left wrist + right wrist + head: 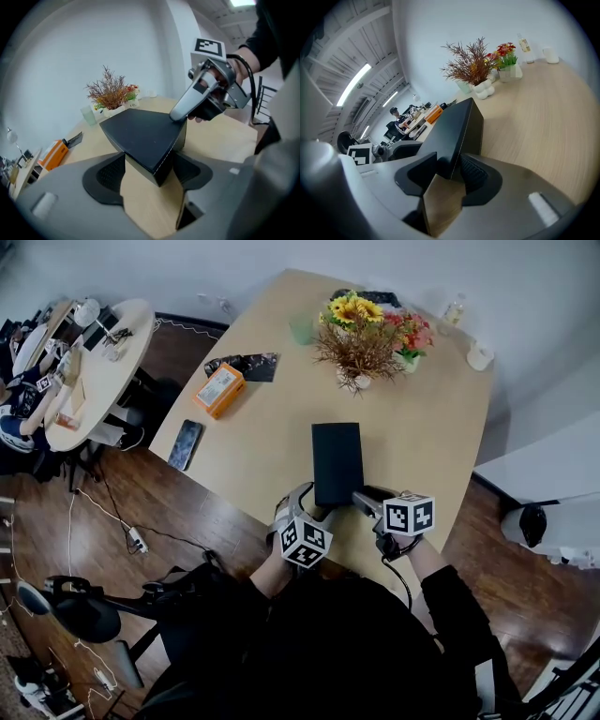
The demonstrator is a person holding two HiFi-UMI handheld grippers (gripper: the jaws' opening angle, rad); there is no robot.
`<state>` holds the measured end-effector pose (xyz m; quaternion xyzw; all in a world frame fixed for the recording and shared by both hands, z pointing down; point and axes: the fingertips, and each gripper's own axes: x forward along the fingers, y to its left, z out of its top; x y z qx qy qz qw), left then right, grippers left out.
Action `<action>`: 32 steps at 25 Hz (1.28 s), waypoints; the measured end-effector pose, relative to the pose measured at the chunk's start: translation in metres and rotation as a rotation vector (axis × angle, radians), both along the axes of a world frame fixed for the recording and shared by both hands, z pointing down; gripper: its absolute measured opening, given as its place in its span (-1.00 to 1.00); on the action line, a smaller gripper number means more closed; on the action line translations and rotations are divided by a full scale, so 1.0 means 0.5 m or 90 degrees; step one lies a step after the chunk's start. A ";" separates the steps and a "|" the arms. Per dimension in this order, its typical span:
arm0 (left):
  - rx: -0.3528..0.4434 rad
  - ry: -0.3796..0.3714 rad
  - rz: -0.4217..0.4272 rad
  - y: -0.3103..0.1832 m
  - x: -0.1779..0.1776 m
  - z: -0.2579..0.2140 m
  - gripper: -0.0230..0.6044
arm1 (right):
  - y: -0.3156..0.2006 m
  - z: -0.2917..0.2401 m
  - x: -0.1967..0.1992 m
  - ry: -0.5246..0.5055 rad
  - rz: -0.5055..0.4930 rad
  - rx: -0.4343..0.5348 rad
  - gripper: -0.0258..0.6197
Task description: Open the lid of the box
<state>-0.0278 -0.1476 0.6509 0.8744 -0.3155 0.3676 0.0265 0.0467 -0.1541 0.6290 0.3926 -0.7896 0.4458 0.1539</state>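
A black rectangular box point(337, 460) lies shut on the wooden table point(441, 437), its short end toward me. My left gripper point(314, 513) is at the box's near left corner. In the left gripper view that corner of the box point(140, 133) sits between the two pads, which touch its sides; the left gripper point(149, 169) is closed on it. My right gripper point(362, 499) is at the near right corner, rolled sideways. In the right gripper view, the right gripper point(449, 172) pinches the edge of the box point(459, 124). From the left, a finger of the right gripper point(206, 89) rests on the lid's corner.
Flower pots point(361, 348) stand beyond the box. An orange carton point(218, 390), a phone point(185, 443) and a dark booklet point(248, 365) lie at the table's left. A white cup point(480, 356) and a bottle point(454, 308) are far right. The near table edge is just below both grippers.
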 end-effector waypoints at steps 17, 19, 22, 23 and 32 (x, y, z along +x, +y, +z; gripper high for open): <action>0.221 -0.160 0.066 -0.001 -0.005 -0.007 0.14 | -0.001 -0.001 -0.002 -0.005 -0.008 -0.003 -0.43; 0.234 -0.174 0.076 -0.003 -0.007 -0.009 0.16 | -0.001 -0.003 -0.001 -0.016 -0.004 -0.004 -0.43; 0.255 -0.148 0.095 0.000 0.001 -0.044 0.17 | -0.002 -0.012 0.004 -0.040 0.006 0.001 -0.43; 0.261 -0.119 0.103 0.002 0.010 -0.070 0.17 | -0.002 -0.018 0.006 -0.047 0.012 0.006 -0.43; 0.291 0.052 0.233 0.055 0.186 -0.245 0.14 | 0.013 -0.091 0.083 0.055 0.071 0.117 -0.57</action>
